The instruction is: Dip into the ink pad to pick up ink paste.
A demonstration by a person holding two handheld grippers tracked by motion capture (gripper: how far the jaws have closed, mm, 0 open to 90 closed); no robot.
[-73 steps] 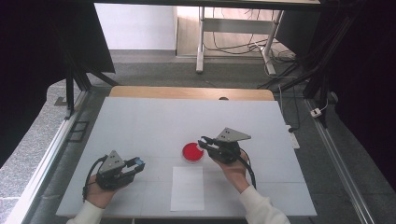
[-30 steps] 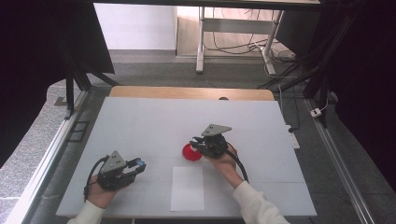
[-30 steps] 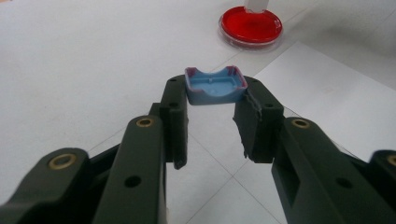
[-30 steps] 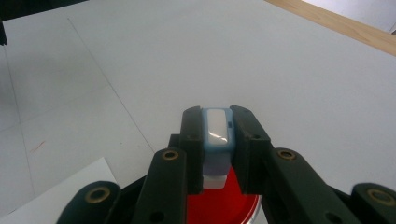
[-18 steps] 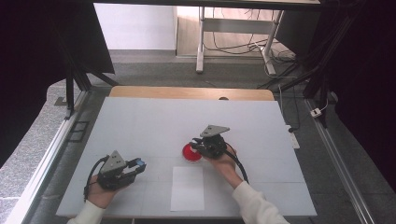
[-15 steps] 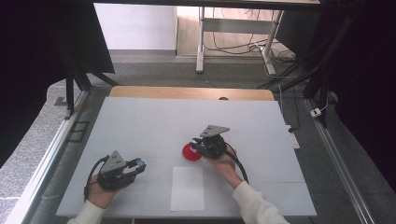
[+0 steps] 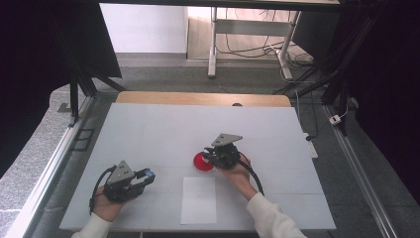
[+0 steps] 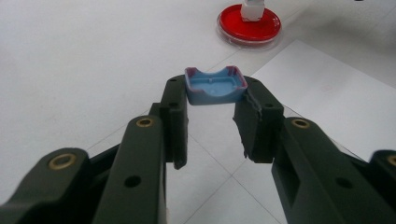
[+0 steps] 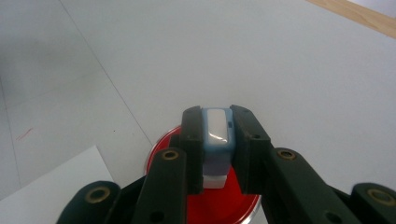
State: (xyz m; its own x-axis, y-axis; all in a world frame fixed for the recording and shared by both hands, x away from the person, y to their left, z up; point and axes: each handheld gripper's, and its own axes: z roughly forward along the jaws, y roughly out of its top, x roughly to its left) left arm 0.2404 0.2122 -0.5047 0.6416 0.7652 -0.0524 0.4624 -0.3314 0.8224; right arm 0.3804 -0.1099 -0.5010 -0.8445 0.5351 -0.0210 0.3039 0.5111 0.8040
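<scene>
White tabletop (image 7: 163, 129) lay under both your hands. Your right gripper (image 9: 215, 122) had clamped a small white-and-blue stamp (image 9: 217, 128) between its fingertips, directly over the red dish (image 9: 219, 205). Your left gripper (image 8: 211, 95) pinched a blue cap (image 8: 214, 85) at its very tips, near the white paper (image 7: 199, 200).

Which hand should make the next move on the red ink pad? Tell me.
Right. The right gripper already holds the stamp over the red ink pad; the left gripper holds the blue cap farther off.
</scene>
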